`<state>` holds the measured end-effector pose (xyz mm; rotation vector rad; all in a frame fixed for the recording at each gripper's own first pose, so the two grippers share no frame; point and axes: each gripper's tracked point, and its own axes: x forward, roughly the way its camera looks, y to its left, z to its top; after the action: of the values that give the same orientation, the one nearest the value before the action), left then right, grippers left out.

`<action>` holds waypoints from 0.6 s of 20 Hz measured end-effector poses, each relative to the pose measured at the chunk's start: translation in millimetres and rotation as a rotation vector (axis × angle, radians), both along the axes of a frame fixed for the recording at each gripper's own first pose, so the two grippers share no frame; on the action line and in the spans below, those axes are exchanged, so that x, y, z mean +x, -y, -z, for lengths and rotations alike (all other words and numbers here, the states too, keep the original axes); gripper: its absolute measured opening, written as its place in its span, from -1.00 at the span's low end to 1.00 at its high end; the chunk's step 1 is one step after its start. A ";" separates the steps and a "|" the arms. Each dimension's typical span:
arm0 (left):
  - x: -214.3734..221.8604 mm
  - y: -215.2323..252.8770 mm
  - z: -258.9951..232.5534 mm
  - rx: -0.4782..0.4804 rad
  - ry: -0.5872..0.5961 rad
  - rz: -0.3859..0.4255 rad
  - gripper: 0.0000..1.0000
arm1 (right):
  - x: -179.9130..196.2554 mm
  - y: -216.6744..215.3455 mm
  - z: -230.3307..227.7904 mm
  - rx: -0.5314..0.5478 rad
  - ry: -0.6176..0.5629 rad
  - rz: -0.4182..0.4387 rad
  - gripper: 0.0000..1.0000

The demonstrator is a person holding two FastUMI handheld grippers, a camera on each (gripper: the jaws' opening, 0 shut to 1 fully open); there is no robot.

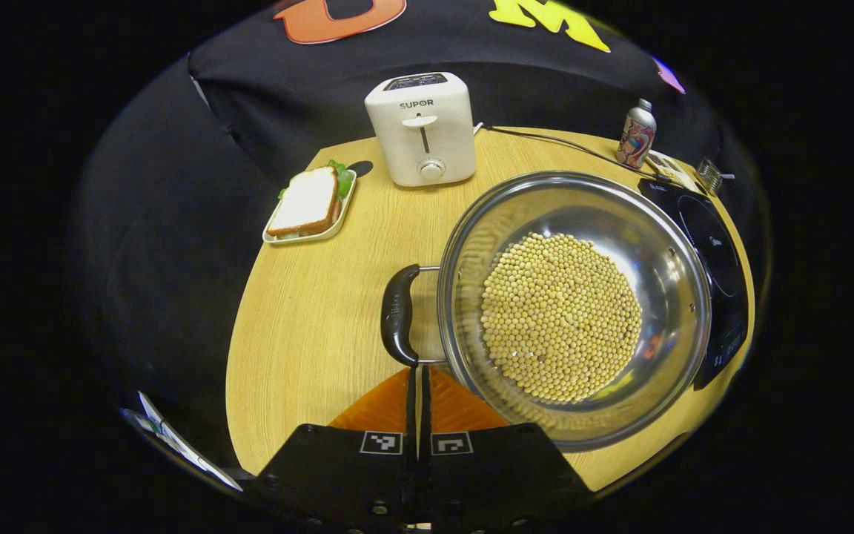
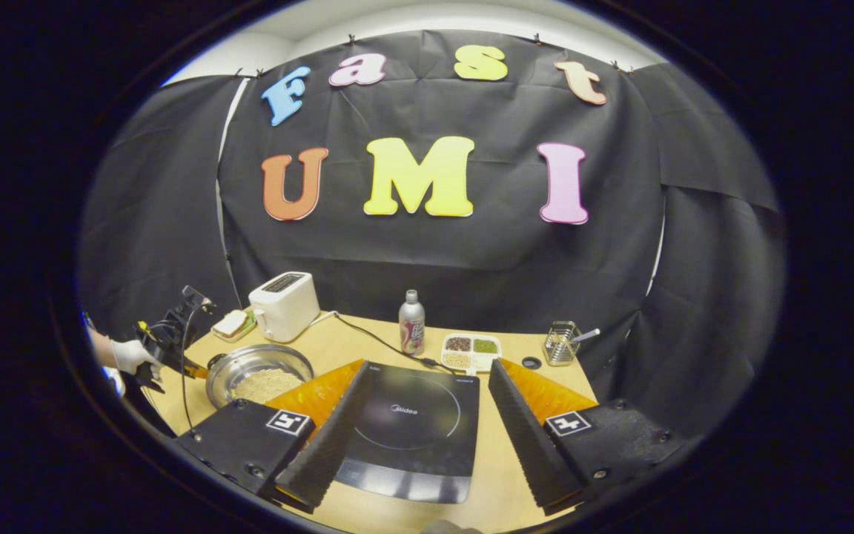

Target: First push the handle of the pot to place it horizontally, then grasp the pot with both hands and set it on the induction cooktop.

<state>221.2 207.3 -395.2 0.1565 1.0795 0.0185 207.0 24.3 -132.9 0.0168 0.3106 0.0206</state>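
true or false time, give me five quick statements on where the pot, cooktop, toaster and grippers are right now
1. The pot holds pale round beans. True.
2. The pot sits on the induction cooktop. False: it rests on the table beside the cooktop.
3. The left gripper has its fingers closed together near the pot's black handle. True.
4. The right gripper is clamped on the pot. False: its fingers are spread wide above the cooktop, holding nothing.
5. The toaster has a sandwich tray on top of it. False: the tray lies on the table beside it.
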 end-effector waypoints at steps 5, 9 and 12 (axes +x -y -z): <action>-1.7 -7.0 -20.8 -0.014 0.102 0.053 -1.00 | -7.3 -43.0 11.2 0.017 -0.026 0.026 1.00; -5.8 -21.6 -45.6 -0.007 0.187 0.095 -0.81 | -1.5 -97.4 38.6 -0.001 -0.096 -0.030 1.00; -1.5 -15.5 -57.8 -0.069 0.248 0.118 -0.22 | 10.1 -135.4 64.5 0.002 -0.164 -0.070 1.00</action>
<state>219.7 222.8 -337.4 0.1512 0.8208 -0.1030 217.1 159.7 -197.4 0.0100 0.4751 0.0889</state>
